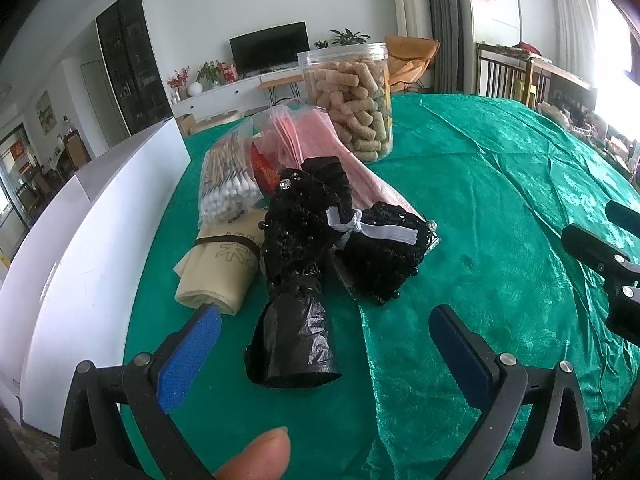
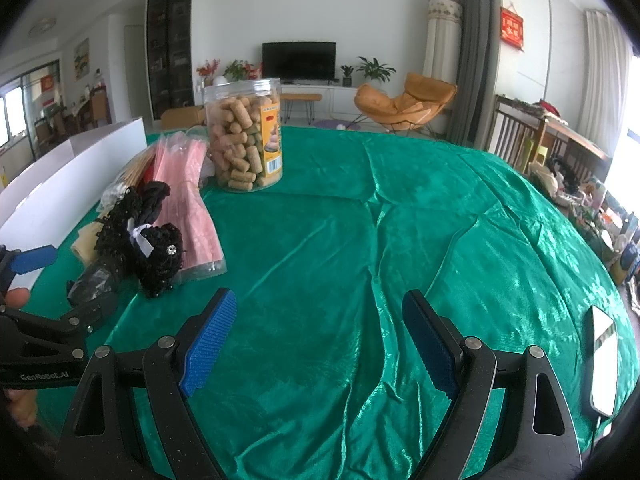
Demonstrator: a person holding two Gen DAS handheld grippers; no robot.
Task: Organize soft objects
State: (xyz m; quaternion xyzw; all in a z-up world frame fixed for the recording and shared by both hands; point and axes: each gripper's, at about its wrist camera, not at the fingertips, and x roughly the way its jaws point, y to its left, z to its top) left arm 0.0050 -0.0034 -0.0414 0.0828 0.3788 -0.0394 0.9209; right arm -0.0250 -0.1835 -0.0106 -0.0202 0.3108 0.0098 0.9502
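Two claws, left claw (image 1: 324, 344) apart before black plastic roll (image 1: 296, 344), right claw (image 2: 320, 340) apart over green cloth (image 2: 360, 240)

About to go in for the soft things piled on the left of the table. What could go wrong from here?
1. The black plastic bag roll lies between the open left gripper fingers, touching the black lace bundle; closing may snag both.
2. The clear snack jar stands right behind the pile; dragging the pink packet could tip it.
3. The green tablecloth is wrinkled and may bunch under the gripper.
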